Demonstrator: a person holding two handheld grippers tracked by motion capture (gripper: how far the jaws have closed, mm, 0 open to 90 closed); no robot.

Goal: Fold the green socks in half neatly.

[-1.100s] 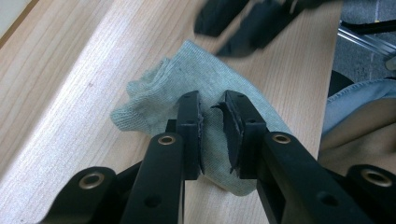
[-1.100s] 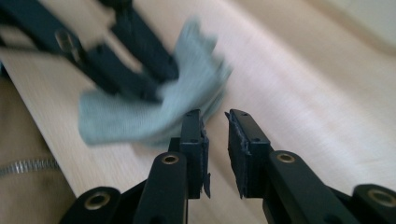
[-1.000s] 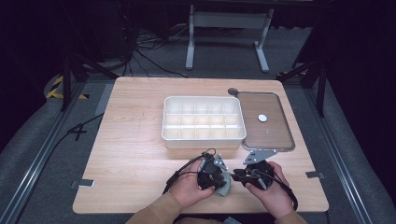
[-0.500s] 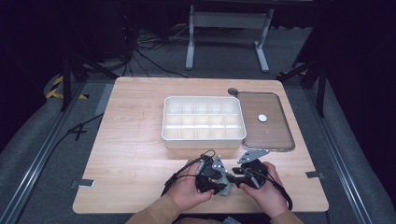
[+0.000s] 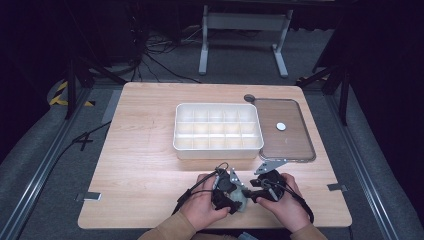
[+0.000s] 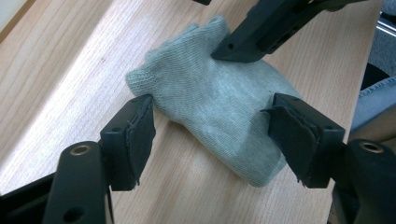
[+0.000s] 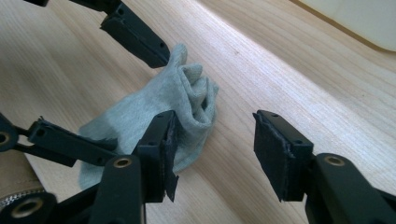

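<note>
Grey knitted sock (image 6: 219,112) is lying crumpled on the wooden tabletop (image 5: 145,165). I am holding my left tongs (image 6: 212,135) and right tongs (image 7: 212,149), just opening, beside it, gripping nothing; no writing is legible.

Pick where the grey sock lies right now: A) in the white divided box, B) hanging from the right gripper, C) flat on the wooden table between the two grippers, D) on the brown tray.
C: the sock rests on the table, with the left gripper and right gripper open around it.
</note>
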